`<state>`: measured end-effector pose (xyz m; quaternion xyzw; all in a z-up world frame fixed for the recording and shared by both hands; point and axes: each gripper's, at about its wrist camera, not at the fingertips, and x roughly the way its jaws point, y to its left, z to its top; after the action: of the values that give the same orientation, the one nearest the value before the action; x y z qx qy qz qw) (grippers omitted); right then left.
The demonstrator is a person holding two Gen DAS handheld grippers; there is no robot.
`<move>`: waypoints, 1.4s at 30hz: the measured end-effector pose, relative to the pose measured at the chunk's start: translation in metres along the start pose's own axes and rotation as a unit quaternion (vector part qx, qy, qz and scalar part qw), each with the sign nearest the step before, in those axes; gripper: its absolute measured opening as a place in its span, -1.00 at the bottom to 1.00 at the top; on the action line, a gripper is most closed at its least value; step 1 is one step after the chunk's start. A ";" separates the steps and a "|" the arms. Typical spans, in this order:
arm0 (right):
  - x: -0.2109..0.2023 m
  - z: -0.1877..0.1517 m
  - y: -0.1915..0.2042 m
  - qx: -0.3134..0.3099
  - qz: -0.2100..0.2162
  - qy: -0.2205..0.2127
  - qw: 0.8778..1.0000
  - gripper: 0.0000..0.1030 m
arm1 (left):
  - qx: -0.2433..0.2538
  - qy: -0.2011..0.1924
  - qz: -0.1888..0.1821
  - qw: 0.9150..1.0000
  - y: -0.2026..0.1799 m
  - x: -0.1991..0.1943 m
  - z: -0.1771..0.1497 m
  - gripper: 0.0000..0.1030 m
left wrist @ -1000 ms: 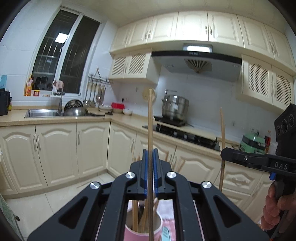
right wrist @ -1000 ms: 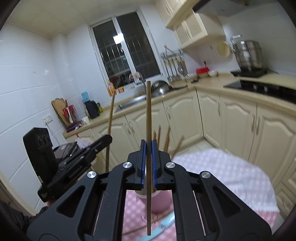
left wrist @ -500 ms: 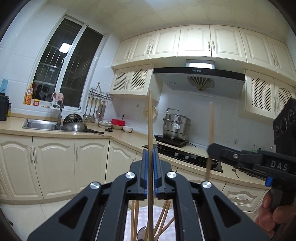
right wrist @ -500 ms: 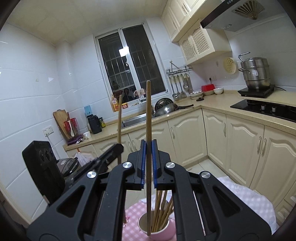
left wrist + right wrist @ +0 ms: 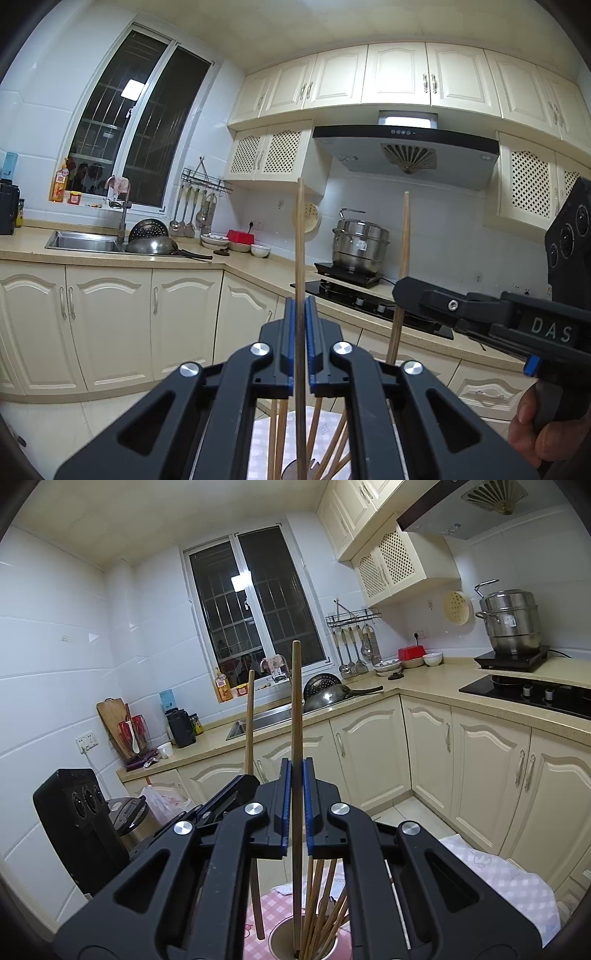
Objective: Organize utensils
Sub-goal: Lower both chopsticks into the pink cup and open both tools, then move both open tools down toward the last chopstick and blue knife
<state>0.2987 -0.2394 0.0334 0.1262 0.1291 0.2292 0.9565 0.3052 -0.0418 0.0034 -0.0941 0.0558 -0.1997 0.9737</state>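
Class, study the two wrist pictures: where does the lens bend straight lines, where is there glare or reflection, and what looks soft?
Left wrist view: fisheye bows the upper cabinets; black vignette in the corners; a ceiling light reflects in the dark window; the range hood lamp is blown out. Right wrist view: wall tiles curve; the window shows the same reflection; the chopsticks in the cup look slightly soft.

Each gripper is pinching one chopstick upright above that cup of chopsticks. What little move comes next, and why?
Probably lift a bit more. The right gripper is shut on a chopstick whose lower tip still sits inside the cup among the others. The left gripper also grips its chopstick over the bundle. Both need to clear the cup before being carried off.
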 end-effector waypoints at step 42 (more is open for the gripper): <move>-0.056 -0.030 -0.063 0.093 -0.107 0.021 0.990 0.88 | 0.057 0.067 0.042 0.995 -0.001 -0.054 -0.030 0.88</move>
<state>0.2676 -0.3149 -0.0028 0.1946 0.1831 0.1150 0.9567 0.2516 -0.0261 -0.0216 -0.0228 0.1131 -0.1676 0.9791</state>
